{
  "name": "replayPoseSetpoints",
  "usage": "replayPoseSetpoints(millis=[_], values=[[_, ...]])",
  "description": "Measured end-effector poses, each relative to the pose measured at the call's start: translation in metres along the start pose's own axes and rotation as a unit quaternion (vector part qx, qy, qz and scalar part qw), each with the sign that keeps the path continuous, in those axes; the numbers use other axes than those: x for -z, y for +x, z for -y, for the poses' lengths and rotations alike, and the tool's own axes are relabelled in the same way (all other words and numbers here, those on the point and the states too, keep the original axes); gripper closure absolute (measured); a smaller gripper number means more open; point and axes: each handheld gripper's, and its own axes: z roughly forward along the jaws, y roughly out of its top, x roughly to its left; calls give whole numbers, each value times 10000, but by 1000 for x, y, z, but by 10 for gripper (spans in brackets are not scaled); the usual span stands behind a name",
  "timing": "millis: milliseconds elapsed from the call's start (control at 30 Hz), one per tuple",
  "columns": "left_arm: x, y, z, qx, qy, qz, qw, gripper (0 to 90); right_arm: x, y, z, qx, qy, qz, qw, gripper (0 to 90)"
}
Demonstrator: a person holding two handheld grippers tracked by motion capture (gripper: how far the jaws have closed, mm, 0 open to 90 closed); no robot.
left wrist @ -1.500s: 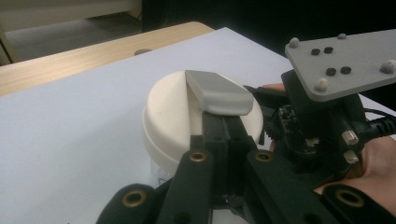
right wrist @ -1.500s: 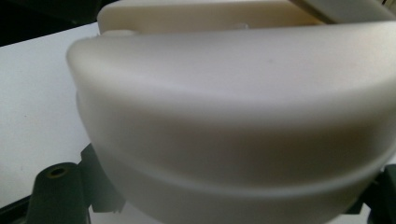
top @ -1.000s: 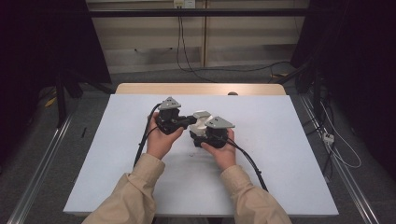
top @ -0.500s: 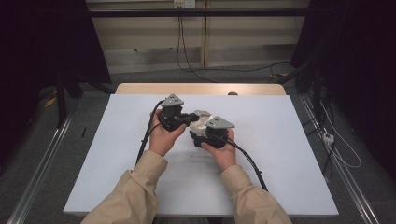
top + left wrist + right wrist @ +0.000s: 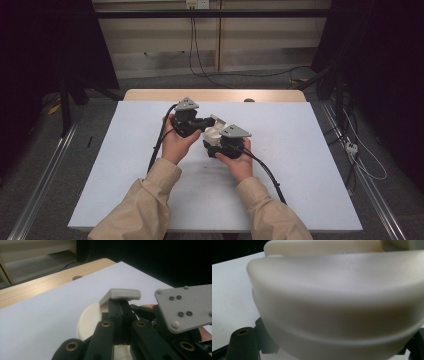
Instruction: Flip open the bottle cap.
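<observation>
A cream-white round container (image 5: 212,134) with a grey lid flap (image 5: 218,120) is held just above the middle of the white table (image 5: 300,150). My right gripper (image 5: 214,140) holds the container from the near side, and its cream wall (image 5: 337,302) sits between the spread black jaws of that gripper (image 5: 332,347). My left gripper (image 5: 208,125) comes in from the left. In the left gripper view its jaws are pressed together at the grey lid flap (image 5: 123,293), with the gripper tip (image 5: 122,305) right under it and the cream body (image 5: 88,320) below.
The table's far edge is a bare wooden strip (image 5: 215,95) with a round hole (image 5: 249,100). Black cables (image 5: 265,172) trail from both grippers toward the person. Metal rails (image 5: 45,175) run along the floor on both sides, with wires (image 5: 365,165) at the right.
The left gripper has shifted slightly up and to the right at the lid flap. The right hand and the container have stayed in place.
</observation>
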Motion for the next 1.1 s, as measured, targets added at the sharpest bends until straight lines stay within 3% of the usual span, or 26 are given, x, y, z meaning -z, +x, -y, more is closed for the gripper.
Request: replayPoseSetpoints(millis=[1100], values=[[-16, 2, -20, -17, -26, -10, 10000, 900, 0, 0, 1, 36, -10, -4, 10000, 188]])
